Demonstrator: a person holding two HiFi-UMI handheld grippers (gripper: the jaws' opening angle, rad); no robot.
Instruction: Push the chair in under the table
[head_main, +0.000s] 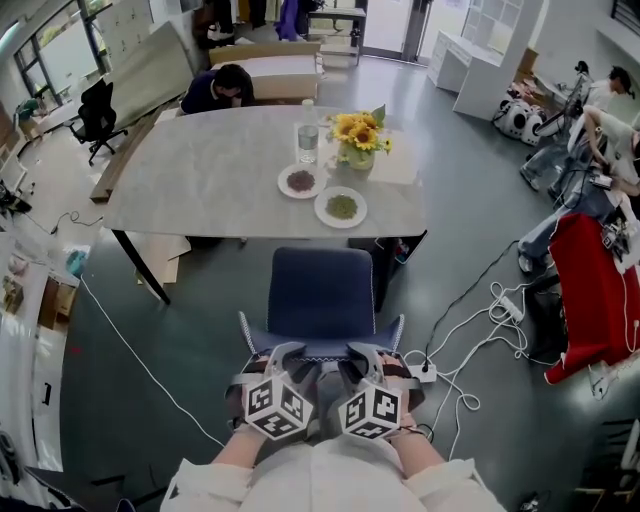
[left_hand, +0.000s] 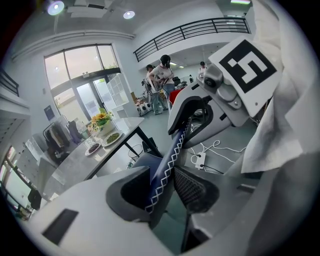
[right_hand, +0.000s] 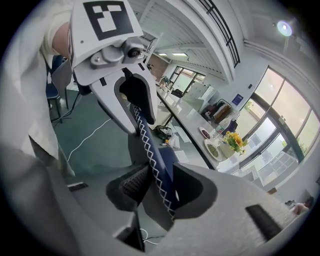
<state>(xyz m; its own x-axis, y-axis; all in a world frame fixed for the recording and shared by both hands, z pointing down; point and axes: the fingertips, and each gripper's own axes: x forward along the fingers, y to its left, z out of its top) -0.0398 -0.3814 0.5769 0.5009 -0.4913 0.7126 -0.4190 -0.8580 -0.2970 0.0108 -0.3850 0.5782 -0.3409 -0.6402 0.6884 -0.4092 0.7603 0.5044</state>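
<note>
left gripper (head_main: 283, 352) and right gripper (head_main: 360, 352) each pinch the stitched top edge of the blue chair (head_main: 322, 290), which stands at the table (head_main: 200, 180) edge, not yet under it. if i push unevenly it could slew, snag the power strip (head_main: 424, 372) cables, or bump the table and topple the bottle (head_main: 307, 140). no brand or writing is readable, only square markers.

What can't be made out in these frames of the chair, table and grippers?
- Chair legs: head view, hidden under its seat.
- Space under the table: head view, tabletop and seat cover it.
- Jaws of left gripper and right gripper: head view, behind marker cubes; gripper views show both clamped on the backrest edge.
- Food on near plate and far plate: too small.
</note>
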